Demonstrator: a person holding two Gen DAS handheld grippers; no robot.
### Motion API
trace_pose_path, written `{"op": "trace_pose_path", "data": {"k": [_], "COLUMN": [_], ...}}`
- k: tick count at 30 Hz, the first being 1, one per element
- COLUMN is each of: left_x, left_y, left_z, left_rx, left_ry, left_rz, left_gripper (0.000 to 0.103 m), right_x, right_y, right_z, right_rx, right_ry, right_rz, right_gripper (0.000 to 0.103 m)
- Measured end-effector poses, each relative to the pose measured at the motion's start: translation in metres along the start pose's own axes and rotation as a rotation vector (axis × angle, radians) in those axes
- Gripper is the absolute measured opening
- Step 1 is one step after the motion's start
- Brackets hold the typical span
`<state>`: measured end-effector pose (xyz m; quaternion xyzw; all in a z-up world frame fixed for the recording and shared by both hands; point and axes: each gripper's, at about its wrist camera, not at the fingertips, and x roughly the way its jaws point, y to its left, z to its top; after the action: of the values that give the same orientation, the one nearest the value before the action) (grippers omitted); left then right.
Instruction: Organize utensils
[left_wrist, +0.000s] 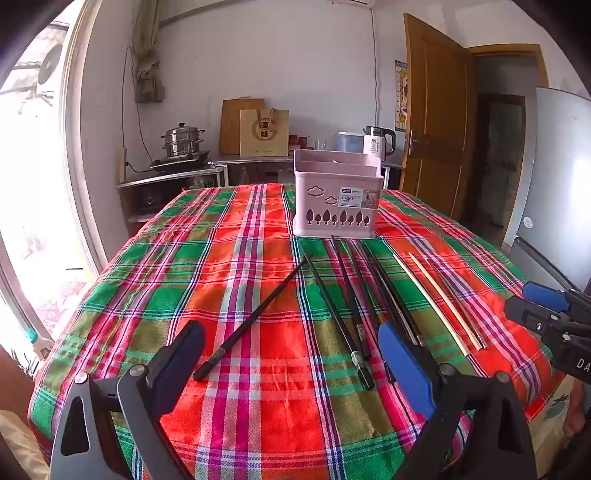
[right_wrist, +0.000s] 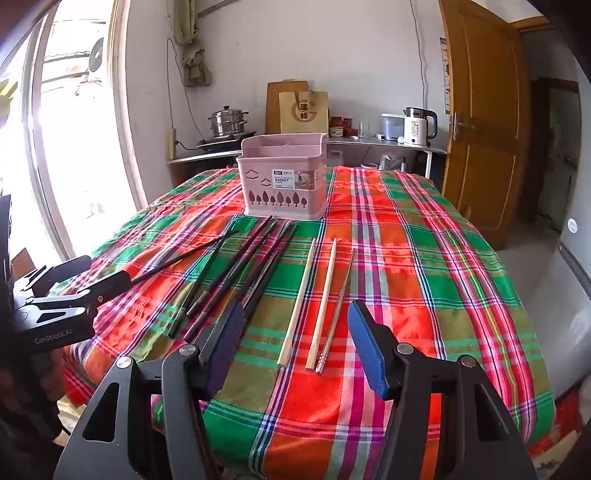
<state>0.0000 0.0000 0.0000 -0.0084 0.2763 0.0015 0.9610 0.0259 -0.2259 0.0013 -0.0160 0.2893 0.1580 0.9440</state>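
Pink plastic basket, slim black chopsticks, both grippers spread

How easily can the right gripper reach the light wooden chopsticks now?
Probably yes. The right gripper is open and empty, and the light wooden chopsticks lie on the cloth directly ahead of it, with nothing between.

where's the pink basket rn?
The pink basket stands upright at the far middle of the plaid tablecloth, just beyond the tips of the black chopsticks; in the right wrist view it sits left of centre.
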Motion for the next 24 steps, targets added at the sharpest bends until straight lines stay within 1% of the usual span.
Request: {"op": "trace_pose_path", "data": {"k": [2, 4, 9, 13, 15, 24], "left_x": [0.000, 0.001, -0.003, -0.010, -0.011, -0.013], "left_y": [0.001, 0.001, 0.003, 0.000, 0.002, 0.003], "left_z": [0.000, 0.000, 0.004, 0.008, 0.003, 0.002], "left_rx": [-0.014, -0.010, -0.031, -0.020, -0.025, -0.022], "left_ry": [0.000, 0.001, -0.004, -0.023, -0.033, -0.040], "left_rz": [-0.009, 0.003, -0.036, -0.012, -0.013, -0.009], "left_gripper": [0.095, 0.095, 0.095, 0.095, 0.095, 0.095], "right_x": [0.000, 0.000, -0.006, -0.007, -0.005, -0.005], "right_y": [0.001, 0.002, 0.001, 0.001, 0.004, 0.004], "right_z": [0.000, -0.001, 0.003, 0.004, 0.005, 0.007], "right_rx": [0.001, -0.002, -0.005, -0.010, -0.014, -0.016], "right_ry": [-0.001, 0.000, -0.007, -0.005, -0.006, -0.008], "right_rz": [0.001, 0.002, 0.001, -0.002, -0.006, -0.007], "right_gripper": [0.060, 0.060, 0.060, 0.060, 0.060, 0.060]}}
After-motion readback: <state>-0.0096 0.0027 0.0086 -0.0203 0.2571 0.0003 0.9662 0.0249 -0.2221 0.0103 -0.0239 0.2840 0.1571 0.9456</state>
